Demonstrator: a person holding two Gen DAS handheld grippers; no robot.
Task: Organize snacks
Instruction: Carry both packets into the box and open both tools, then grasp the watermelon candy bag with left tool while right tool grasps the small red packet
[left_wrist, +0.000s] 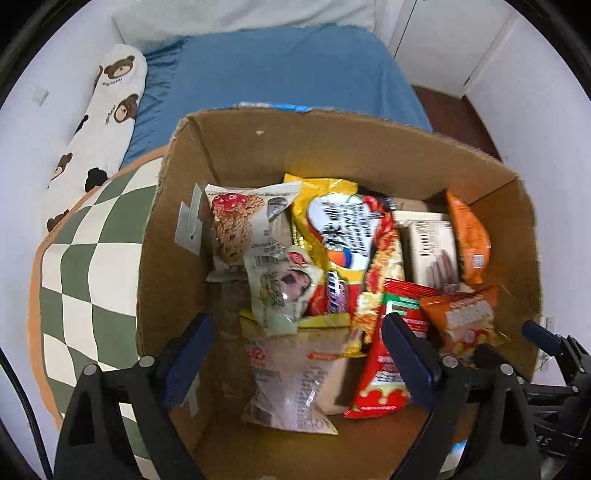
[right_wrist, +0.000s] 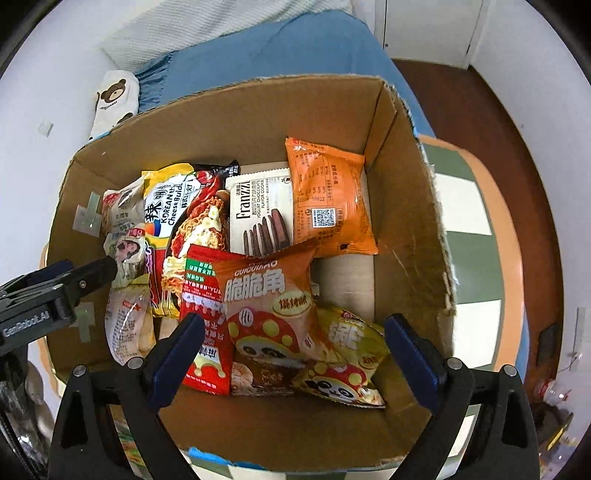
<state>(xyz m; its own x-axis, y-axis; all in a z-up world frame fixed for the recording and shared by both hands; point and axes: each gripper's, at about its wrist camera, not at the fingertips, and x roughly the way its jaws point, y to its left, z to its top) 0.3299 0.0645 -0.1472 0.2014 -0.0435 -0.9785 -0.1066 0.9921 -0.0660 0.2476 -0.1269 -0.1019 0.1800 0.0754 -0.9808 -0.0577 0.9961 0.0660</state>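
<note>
Both claws, the left gripper (left_wrist: 297, 360) and right gripper (right_wrist: 293, 356), hang spread and empty over the cardboard box (right_wrist: 402, 206), whose light, crinkly, slippery snack packets (right_wrist: 269, 295), heaped toward its near corners, look best pinched by a sealed edge.

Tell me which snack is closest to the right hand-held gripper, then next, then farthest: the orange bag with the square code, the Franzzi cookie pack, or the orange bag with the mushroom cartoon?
Seen from the right wrist view, counting from the right hand-held gripper:
1. Mushroom cartoon bag, right between the open fingers.
2. Franzzi cookie pack, mid-box, behind that bag.
3. Orange bag with the square code, leaning near the far right corner; only slightly farther than the cookies.
</note>
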